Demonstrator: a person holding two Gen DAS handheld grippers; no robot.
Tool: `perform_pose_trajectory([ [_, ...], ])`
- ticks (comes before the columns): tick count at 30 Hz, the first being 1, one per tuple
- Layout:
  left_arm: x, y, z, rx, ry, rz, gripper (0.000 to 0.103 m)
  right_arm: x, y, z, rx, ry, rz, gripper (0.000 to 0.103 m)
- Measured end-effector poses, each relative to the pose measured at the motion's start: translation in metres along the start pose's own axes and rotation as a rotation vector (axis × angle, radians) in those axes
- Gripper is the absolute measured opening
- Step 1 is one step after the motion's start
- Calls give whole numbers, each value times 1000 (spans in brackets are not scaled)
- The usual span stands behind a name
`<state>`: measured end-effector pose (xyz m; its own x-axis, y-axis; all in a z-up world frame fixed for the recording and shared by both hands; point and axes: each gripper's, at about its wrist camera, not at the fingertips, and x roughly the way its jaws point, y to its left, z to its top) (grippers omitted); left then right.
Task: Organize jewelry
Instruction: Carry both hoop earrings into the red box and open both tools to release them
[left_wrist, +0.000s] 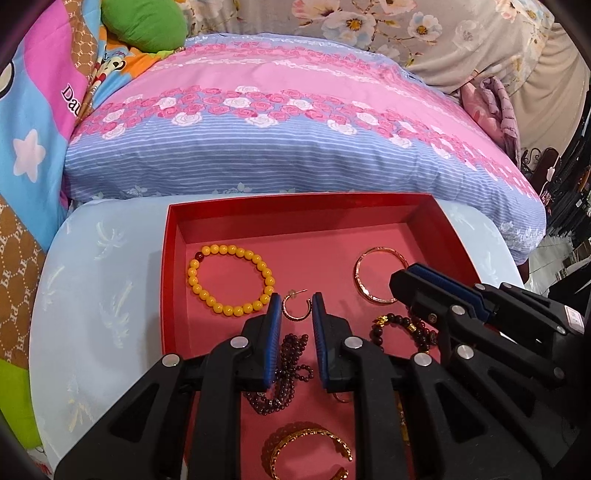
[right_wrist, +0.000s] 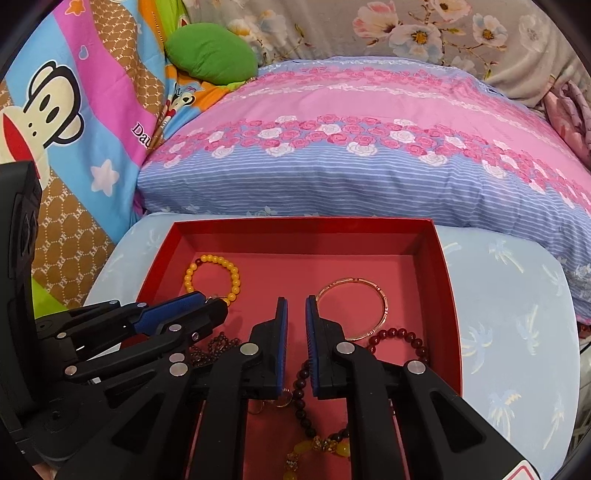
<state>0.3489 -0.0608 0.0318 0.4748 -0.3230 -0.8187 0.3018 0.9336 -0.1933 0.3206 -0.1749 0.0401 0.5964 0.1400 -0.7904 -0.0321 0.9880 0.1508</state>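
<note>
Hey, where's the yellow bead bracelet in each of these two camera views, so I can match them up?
Left wrist view: the yellow bead bracelet lies in the red tray's far left part, fully visible, left of the left gripper.
Right wrist view: the bracelet sits at the tray's far left, partly hidden by the left gripper.
Shared landmark: the thin rose-gold bangle at far right.

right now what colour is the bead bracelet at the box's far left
Yellow, with one dark red bead; the bracelet shows best in the left wrist view.

Red tray (right_wrist: 448, 295) of bracelets beneath two nearly closed grippers.
</note>
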Motion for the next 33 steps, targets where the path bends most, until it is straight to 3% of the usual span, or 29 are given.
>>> perform_pose_trajectory([
  [7,8,2,-1,-15,17,7,19,0,-1,-4,2,-5,-5,10],
  [9,7,2,-1,-14,11,14,28,-1,-2,-6,6,-7,-4,10],
  [14,5,1,-1,-6,1,29,34,-3,-4,-7,19,-12,-3,10],
  [19,-1,-3,-2,6,-16,47,34,-9,-3,-10,20,-19,-7,12],
  [30,-47,-26,-29,36,-72,87,34,-60,1,-39,28,-70,-22,14],
  [33,-60,-32,-41,41,-83,106,36,-78,-1,-53,44,-84,-23,22],
])
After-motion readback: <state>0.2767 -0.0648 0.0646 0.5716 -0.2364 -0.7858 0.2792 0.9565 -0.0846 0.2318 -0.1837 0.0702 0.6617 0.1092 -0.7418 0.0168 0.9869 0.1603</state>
